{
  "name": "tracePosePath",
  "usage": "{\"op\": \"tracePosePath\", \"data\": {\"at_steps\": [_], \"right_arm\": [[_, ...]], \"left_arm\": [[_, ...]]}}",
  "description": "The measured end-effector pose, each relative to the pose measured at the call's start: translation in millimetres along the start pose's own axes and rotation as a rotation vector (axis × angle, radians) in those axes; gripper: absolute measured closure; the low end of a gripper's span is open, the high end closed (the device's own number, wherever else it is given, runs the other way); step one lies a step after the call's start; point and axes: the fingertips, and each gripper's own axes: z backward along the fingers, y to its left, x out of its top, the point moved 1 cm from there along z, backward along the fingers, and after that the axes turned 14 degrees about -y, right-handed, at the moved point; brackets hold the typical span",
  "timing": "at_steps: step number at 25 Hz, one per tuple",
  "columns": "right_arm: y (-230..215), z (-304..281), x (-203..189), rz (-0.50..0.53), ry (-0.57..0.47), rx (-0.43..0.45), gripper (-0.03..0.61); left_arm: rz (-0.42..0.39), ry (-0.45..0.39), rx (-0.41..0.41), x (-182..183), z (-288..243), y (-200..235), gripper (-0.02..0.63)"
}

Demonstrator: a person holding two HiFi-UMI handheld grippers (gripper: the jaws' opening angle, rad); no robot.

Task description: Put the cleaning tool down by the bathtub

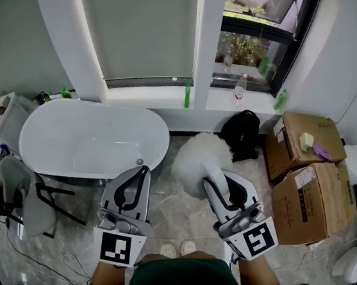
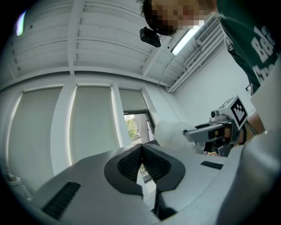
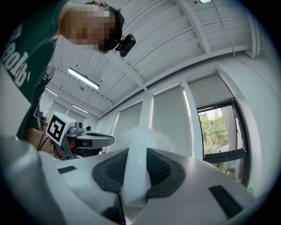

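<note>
Right hand-held gripper point(image 3: 137, 154) is clamped on the cleaning tool point(image 1: 197, 159), a white fluffy duster. Its own view shows the pale handle pinched between both dark pads, the jaws held narrow by the handle's width. The fluffy head sticks out past the jaw tips. In the head view it sits just beside the bathtub's point(image 1: 95, 140) rounded right end, apart from the tub wall. The tool is carried in the air, not lying on the floor point(image 1: 175, 219).

Left hand-held gripper point(image 1: 141, 169) has its jaws together at the tips with nothing between them. It points toward the bathtub's near rim at the right end. The two hand-held grippers are side by side, with the left one nearer the tub and the right one further off to the tub's right.

Around the bathtub:
- The tub is a white oval, standing under the blinded window along the far wall.
- A green bottle point(image 1: 187, 96) stands upright on the window sill point(image 1: 165, 97) behind the tub's right end.
- A black backpack point(image 1: 243, 133) is on the floor right of the tub, past the duster head and by the wall.
- Two cardboard boxes point(image 1: 310, 200) are well apart from the tub, further right than the backpack.
- A grey chair point(image 1: 29, 201) is off the tub's near-left side.
- The person's shoes point(image 1: 178, 249) are on the floor on the tub's near side — between the two hand-held grippers in the head view.
</note>
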Motion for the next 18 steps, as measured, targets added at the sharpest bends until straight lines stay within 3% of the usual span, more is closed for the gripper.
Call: {"op": "tracePosePath", "data": {"at_steps": [18], "right_arm": [[-39,38,-3,-0.004,-0.012,-0.018,0.482]], "left_arm": [[-0.005,-0.003,-0.003,1,-33,-41,0.607]]}}
